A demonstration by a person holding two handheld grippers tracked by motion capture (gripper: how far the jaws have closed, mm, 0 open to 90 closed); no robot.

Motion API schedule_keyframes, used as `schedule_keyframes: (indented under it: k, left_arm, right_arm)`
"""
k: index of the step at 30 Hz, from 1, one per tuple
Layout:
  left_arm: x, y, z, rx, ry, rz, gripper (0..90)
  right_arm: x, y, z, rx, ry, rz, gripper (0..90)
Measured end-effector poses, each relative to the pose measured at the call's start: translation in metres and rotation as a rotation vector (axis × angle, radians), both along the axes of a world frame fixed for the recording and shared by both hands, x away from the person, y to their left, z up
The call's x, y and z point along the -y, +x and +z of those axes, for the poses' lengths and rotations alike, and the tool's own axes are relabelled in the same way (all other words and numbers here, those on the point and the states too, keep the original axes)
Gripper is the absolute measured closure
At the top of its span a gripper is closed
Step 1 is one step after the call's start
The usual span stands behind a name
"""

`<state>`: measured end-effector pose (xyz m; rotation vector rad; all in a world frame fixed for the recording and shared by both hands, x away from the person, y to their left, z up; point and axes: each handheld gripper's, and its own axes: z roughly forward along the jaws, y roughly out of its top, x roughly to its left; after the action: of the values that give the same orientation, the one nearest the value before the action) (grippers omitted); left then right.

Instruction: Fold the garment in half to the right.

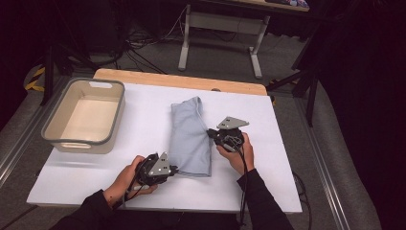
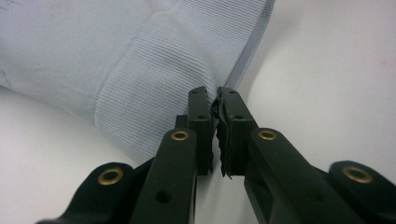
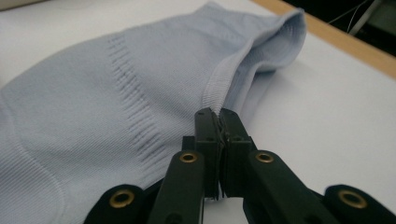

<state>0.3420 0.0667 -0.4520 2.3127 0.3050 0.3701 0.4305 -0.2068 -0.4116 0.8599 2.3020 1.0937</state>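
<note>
White tabletop [image 1: 95, 167] w/ wood far edge [image 1: 182, 80]. Grey bin [image 1: 84, 115] at left. Beyond: grey floor [image 1: 220, 62], cables [image 1: 143, 43], metal desk legs [image 1: 256, 52]. Dim surrounds.

My two black hand-held grippers and dark sleeves

I wore black long sleeves [image 1: 261, 201] that reached my wrists, one on each arm. My left gripper [image 1: 173, 168] was a black body topped by a grey three-cornered plate [image 1: 160, 166] dotted with small dark screws; my right gripper [image 1: 211, 132] carried the same kind of plate, paler in the light. A thin black cable [image 1: 244, 178] trailed from the right one back along my forearm. Seen close, each had two straight black jaws on angular black links, with brass-ringed pivot holes at the joints and small plain holes beside them. The left one's pads [image 2: 226, 135] looked frayed and ragged along their inner edges.
</note>
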Motion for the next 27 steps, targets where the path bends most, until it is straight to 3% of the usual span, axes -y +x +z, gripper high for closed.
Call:
schedule_keyframes:
  k: [4, 10, 14, 20, 24, 27]
  left_arm:
    - [0.004, -0.001, -0.004, 0.004, 0.016, 0.002, 84.6]
    - [0.002, -0.003, -0.004, 0.005, -0.011, 0.012, 82.3]
    - [-0.009, -0.007, 0.003, 0.046, -0.060, 0.017, 64.4]
    - [-0.023, -0.005, 0.008, 0.045, -0.111, 0.067, 46.9]
    - [-0.021, 0.000, 0.002, 0.036, -0.091, 0.096, 29.2]
    - [-0.017, 0.004, -0.004, 0.001, -0.072, 0.096, 24.8]
  right_arm:
    - [0.006, 0.002, -0.013, -0.022, -0.009, -0.021, 86.8]
    - [0.007, -0.001, -0.023, -0.003, -0.014, -0.047, 81.5]
    - [0.010, -0.003, -0.024, 0.010, -0.007, -0.079, 73.7]
    - [0.014, -0.005, -0.023, 0.011, 0.005, -0.108, 63.4]
    - [0.016, -0.008, -0.018, 0.029, 0.044, -0.121, 54.3]
    - [0.018, -0.011, -0.014, 0.043, 0.101, -0.112, 45.9]
